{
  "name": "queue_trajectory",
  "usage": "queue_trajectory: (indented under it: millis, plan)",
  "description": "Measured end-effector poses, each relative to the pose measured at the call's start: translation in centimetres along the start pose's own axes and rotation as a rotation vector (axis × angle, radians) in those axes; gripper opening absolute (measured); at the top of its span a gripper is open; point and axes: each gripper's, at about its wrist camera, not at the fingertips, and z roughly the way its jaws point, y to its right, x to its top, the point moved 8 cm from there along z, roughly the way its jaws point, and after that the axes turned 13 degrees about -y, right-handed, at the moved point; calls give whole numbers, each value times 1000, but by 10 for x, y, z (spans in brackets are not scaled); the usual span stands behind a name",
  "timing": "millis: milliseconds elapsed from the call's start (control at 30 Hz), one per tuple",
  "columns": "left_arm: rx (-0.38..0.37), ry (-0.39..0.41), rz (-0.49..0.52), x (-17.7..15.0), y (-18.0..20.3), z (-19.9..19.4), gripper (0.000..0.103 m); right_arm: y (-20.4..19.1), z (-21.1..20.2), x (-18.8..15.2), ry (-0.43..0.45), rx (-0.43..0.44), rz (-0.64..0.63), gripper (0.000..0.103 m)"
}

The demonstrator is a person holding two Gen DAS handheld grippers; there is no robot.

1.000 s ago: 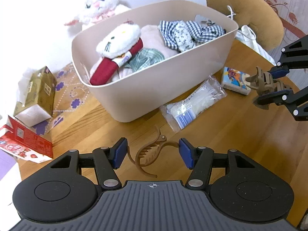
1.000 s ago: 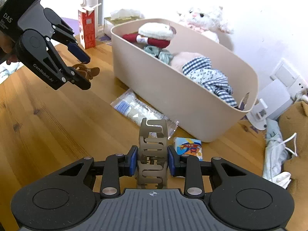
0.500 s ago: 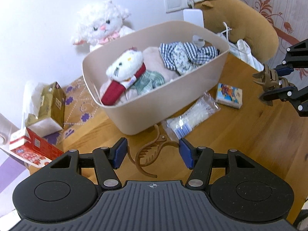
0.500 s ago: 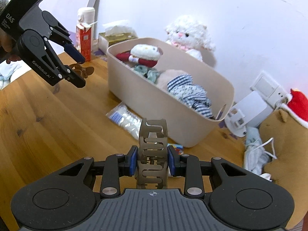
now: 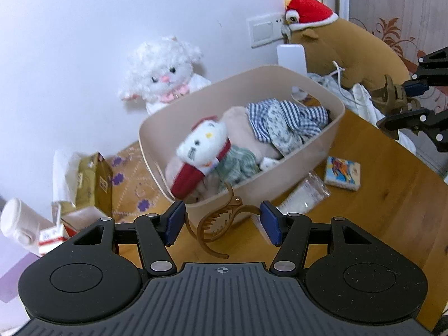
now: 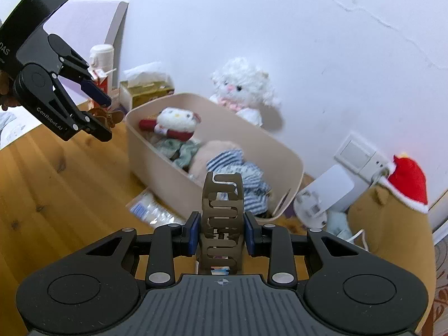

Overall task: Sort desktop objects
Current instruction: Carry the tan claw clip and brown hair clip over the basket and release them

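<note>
The left gripper (image 5: 222,222) is clamped wide on a brown claw clip (image 5: 219,221); at three o'clock the right gripper (image 6: 221,233) pinches a grey-brown hair clip (image 6: 222,218). Both hang above the wooden table (image 5: 378,196) before the beige bin (image 5: 308,151). Lettering reads "GenRobot.AI".

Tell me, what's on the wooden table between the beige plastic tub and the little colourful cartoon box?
A clear plastic packet of white bits, seen in the left wrist view.
</note>
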Motion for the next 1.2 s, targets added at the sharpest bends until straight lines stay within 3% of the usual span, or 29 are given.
queue_trajectory:
  millis: [667, 1200]
  plan:
    - [33, 52, 3, 73, -14, 18, 60, 57, 20, 50, 46, -60, 5, 30]
    - [66, 55, -34, 133, 5, 63, 60, 77, 82, 80, 33, 5, 9, 30]
